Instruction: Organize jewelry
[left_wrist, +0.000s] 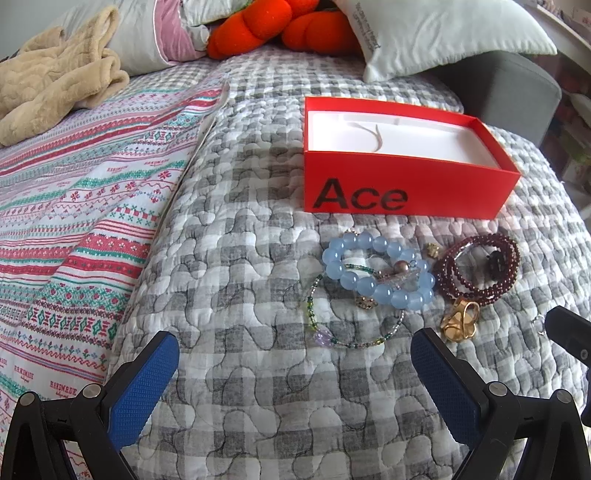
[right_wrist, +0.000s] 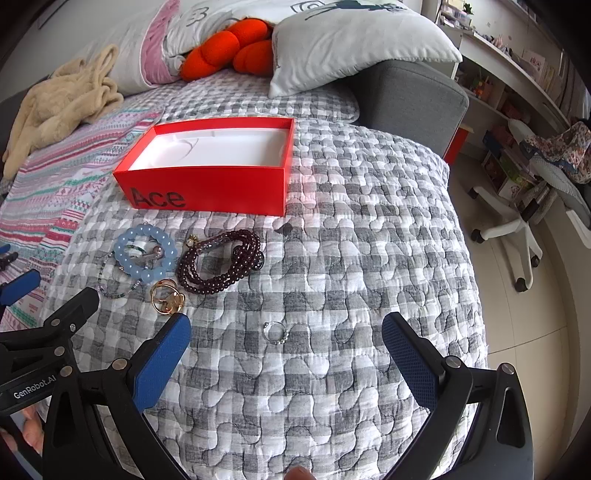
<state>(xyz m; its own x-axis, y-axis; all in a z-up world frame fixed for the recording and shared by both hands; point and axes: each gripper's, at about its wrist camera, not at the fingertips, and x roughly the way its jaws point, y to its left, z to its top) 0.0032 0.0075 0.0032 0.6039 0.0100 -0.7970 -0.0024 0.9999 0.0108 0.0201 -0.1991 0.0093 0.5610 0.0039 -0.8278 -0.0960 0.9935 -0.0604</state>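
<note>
The open red cardboard box with a white lining (left_wrist: 406, 184) carries the word "Ace" in large black letters on its near side wall, at the left end of that wall in both views.

The striped red, green and white patterned quilt (left_wrist: 74, 221) has the word "HANDMADE" woven in small red capitals, repeated along several of its bands.

The black frame of the left hand-held gripper (right_wrist: 33, 389), seen from the right wrist view, bears "GenRobot.AI" in white.

The grey-white pillow (left_wrist: 443, 37) carries a column of small dark print, too small to read.
</note>
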